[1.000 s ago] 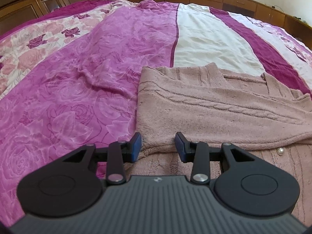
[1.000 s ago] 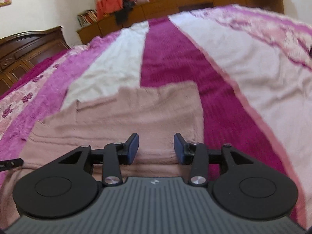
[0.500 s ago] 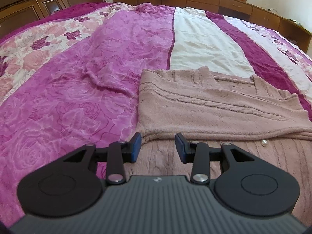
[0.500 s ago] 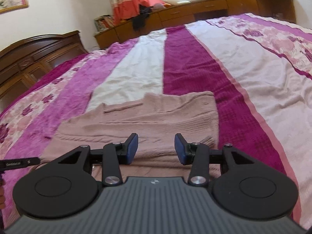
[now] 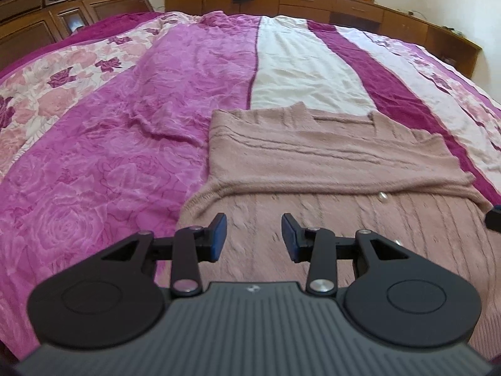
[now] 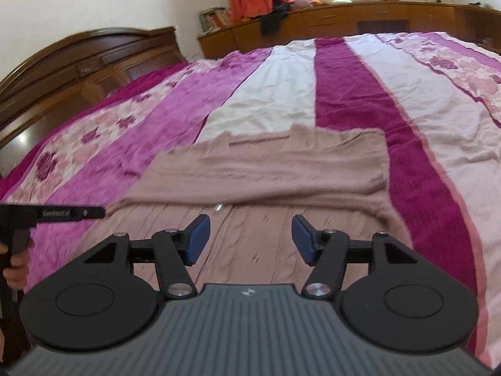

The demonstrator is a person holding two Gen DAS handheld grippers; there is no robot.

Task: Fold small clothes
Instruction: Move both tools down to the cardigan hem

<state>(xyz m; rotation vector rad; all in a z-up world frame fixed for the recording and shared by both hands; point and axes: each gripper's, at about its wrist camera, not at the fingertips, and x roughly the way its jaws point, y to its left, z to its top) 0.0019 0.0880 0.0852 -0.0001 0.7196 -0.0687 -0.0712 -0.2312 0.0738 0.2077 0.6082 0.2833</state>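
Observation:
A dusty pink knitted cardigan [image 5: 328, 163] lies flat on the bed, its sleeves folded across the upper body, with a pearl button [image 5: 382, 196] below the fold. The same cardigan [image 6: 266, 172] fills the middle of the right wrist view. My left gripper [image 5: 253, 237] hangs open above the cardigan's near left part, nothing between its blue pads. My right gripper [image 6: 248, 238] is open too, above the near right part. The left gripper's side [image 6: 62, 213] shows at the left edge of the right wrist view, held by a hand [image 6: 15, 269].
The bedspread [image 5: 125, 156] has magenta, white and floral stripes and is wrinkled left of the cardigan. A dark wooden headboard [image 6: 78, 69] stands at the left. Low wooden cabinets [image 5: 344, 9] with clothes on top run along the far wall.
Both grippers have pulled back and risen from the folded sleeve edge toward the cardigan's near hem. The right gripper's jaws have opened wider. The cardigan has not moved.

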